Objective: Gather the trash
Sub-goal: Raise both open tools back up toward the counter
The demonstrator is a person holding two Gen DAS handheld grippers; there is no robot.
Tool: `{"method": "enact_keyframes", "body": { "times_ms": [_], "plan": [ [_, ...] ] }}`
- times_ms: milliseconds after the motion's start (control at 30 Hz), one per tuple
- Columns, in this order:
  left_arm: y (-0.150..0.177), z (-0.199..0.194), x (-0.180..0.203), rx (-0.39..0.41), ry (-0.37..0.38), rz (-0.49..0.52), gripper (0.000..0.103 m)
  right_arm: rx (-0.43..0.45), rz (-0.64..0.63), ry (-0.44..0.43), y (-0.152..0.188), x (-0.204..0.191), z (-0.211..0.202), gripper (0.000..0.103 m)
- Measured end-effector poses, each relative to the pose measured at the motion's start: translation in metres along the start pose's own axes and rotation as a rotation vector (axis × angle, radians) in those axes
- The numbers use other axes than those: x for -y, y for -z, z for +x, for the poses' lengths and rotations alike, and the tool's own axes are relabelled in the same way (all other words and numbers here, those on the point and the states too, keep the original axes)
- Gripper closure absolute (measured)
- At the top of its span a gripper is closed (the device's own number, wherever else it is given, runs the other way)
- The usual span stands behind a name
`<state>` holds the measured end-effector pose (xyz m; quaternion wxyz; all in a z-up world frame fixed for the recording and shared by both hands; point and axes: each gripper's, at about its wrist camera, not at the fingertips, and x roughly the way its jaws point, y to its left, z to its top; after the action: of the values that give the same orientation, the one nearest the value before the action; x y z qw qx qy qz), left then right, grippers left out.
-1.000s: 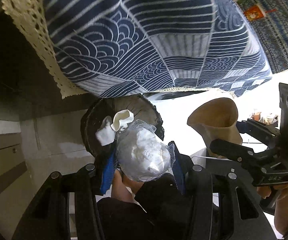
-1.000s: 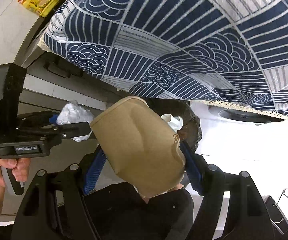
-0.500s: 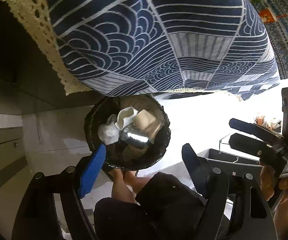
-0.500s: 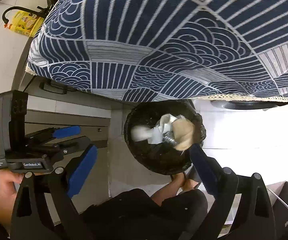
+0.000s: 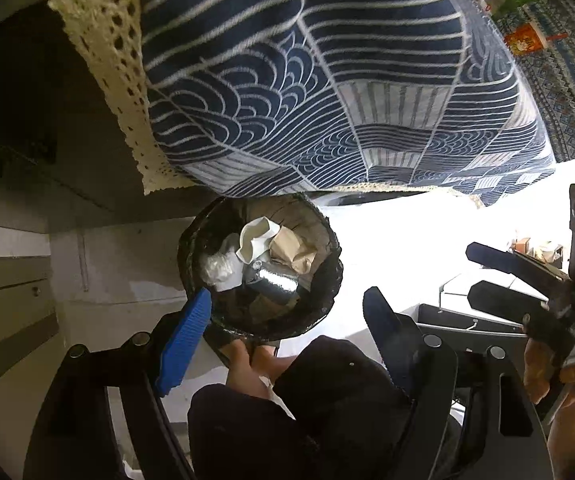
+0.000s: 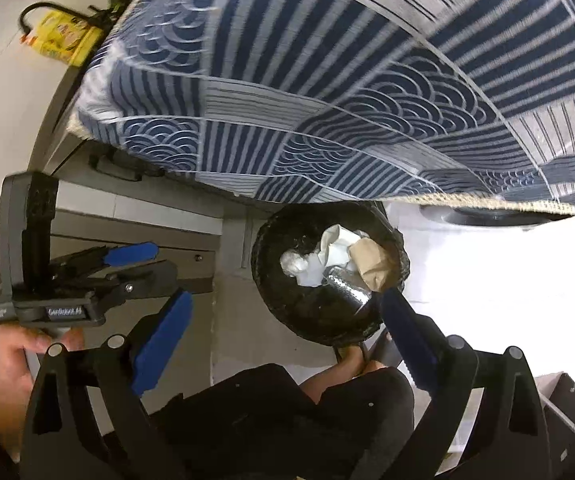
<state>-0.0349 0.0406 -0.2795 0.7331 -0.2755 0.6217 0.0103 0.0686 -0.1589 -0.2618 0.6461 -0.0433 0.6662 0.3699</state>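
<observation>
A: Where is the trash?

B: In the black bin [image 5: 329, 280], straight ahead of the left gripper [image 5: 283, 332] and just past its blue fingertips [image 5: 185, 332]. A brown paper bag [image 5: 289, 246], a crumpled white wrapper [image 5: 255, 236], a clear plastic bundle [image 5: 219, 268] and a shiny foil piece [image 5: 275, 280] lie together inside.

A: And the grippers?

B: Both spread wide, gripping nothing. The right gripper [image 6: 283, 332] also looks down into the bin [image 6: 271, 280], the paper bag [image 6: 373, 266] nearest its right finger. Each gripper shows beside the other: the left gripper [image 6: 135, 262] off to the right one's left, also parted.

A: Above them?

B: A navy patterned tablecloth [image 5: 327, 80] with a cream lace edge [image 5: 107, 60] overhangs the bin's far rim.
</observation>
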Motion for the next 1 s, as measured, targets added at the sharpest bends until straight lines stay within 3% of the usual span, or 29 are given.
{"method": "enact_keyframes", "body": {
  "times_ms": [300,400,533,600,1000],
  "plan": [
    [0.009,-0.023,0.006,0.047,-0.013,0.023,0.027,0.065,-0.012,0.019,0.015,-0.017,-0.023,0.005],
    [0.013,-0.035,0.011,0.065,-0.013,0.035,0.017,0.100,-0.023,0.030,0.018,-0.020,-0.033,0.005],
    [0.016,-0.053,0.021,0.103,-0.039,0.083,0.016,0.150,-0.031,0.045,0.019,-0.026,-0.049,0.005],
    [0.016,-0.062,0.027,0.140,-0.059,0.114,0.007,0.178,-0.033,0.048,0.019,-0.029,-0.057,0.005],
    [-0.002,-0.101,0.046,0.242,-0.068,0.162,0.007,0.286,-0.062,0.078,0.007,-0.039,-0.096,0.005]
  ]
}}
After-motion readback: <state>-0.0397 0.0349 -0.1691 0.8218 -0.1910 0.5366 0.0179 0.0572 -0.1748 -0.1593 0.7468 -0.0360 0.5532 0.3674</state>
